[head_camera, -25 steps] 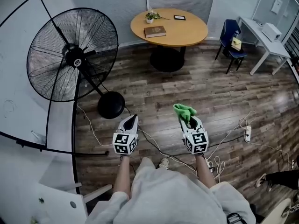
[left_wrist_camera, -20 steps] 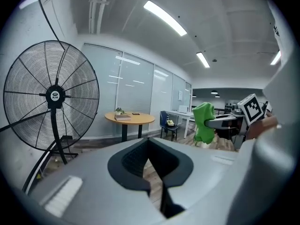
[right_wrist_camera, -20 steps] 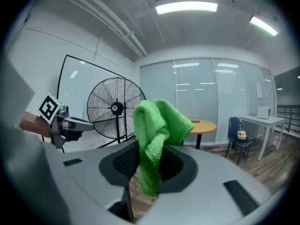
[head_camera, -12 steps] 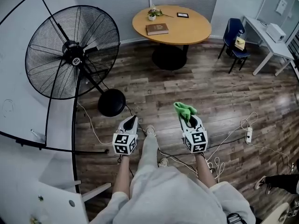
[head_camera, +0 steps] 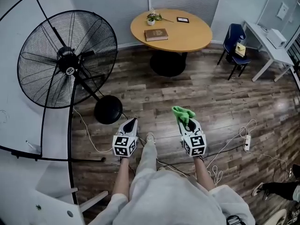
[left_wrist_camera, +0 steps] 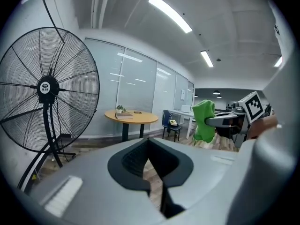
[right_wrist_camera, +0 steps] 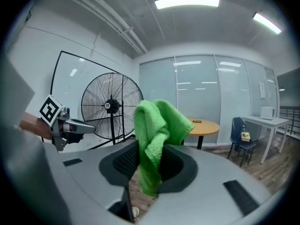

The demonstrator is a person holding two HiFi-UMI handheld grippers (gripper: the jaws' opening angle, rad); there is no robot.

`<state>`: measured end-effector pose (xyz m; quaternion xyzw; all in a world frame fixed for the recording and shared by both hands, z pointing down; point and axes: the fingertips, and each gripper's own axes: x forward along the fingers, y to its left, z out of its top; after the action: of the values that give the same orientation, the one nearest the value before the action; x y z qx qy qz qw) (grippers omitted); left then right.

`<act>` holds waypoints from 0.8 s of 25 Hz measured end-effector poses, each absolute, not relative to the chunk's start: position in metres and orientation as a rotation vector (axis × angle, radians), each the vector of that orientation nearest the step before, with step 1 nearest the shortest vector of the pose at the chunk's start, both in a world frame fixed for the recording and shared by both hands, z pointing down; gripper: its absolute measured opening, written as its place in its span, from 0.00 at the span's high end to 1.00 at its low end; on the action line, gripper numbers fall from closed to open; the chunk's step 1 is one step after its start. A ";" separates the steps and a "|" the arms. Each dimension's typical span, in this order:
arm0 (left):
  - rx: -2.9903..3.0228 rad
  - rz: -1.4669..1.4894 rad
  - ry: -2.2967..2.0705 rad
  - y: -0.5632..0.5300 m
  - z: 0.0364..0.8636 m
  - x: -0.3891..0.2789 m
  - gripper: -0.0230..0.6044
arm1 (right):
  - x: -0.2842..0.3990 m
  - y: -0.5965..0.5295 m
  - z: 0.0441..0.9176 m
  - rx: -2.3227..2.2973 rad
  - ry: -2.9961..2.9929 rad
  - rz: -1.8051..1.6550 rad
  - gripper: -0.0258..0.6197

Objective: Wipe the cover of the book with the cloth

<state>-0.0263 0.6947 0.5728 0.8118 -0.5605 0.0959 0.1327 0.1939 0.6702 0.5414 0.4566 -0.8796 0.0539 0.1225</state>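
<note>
The right gripper pinches the green cloth upright, ready to wipe; the left gripper is closed on nothing, likely free to steady the book, which lies well ahead on the round bench.

Room evenly bright, lit from above by ceiling strip lights. Pale sheen on wood floor at right in head view. Head view sharp, its edges bowed. Both gripper views fisheye with black corners; foreground nearest lens soft.
</note>
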 end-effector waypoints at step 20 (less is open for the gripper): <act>2.395 0.310 -1.583 0.461 0.562 -0.070 0.95 | 0.146 0.445 0.529 1.377 -2.511 0.166 0.79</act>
<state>-0.0696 0.4607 0.5616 0.8227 -0.5439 0.1064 0.1265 0.1458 0.4446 0.5293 0.4755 -0.8672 0.0573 0.1362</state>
